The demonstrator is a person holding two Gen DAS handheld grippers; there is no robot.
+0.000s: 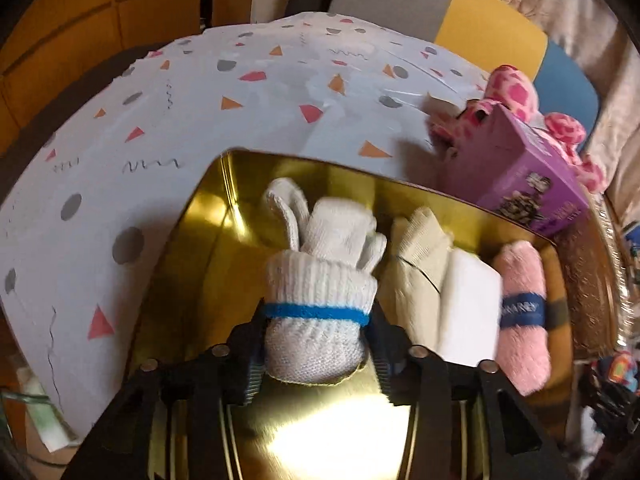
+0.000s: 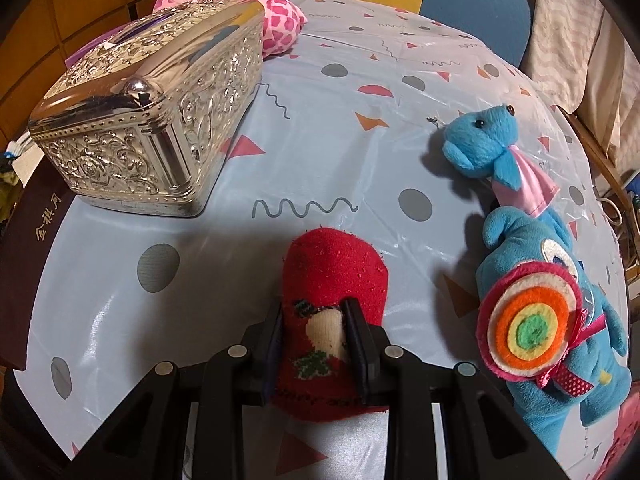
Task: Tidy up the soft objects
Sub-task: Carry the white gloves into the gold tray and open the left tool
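Both socks look light and squashy: left tongs (image 1: pixel 316 340) loosely straddle white sock roll (image 1: pixel 320 300), right tongs (image 2: pixel 316 336) pinch red sock (image 2: pixel 334 276) mid-body.

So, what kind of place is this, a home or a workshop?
Most likely a home: a table under a patterned plastic tablecloth, a blue plush toy lying on it, and a colourful chair beside a curtain.

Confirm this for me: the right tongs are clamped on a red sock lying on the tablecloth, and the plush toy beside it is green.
One detail is off: the plush toy is blue, not green, as the right wrist view shows. The rest stands: the right tongs are clamped on the red sock, which lies on the tablecloth.
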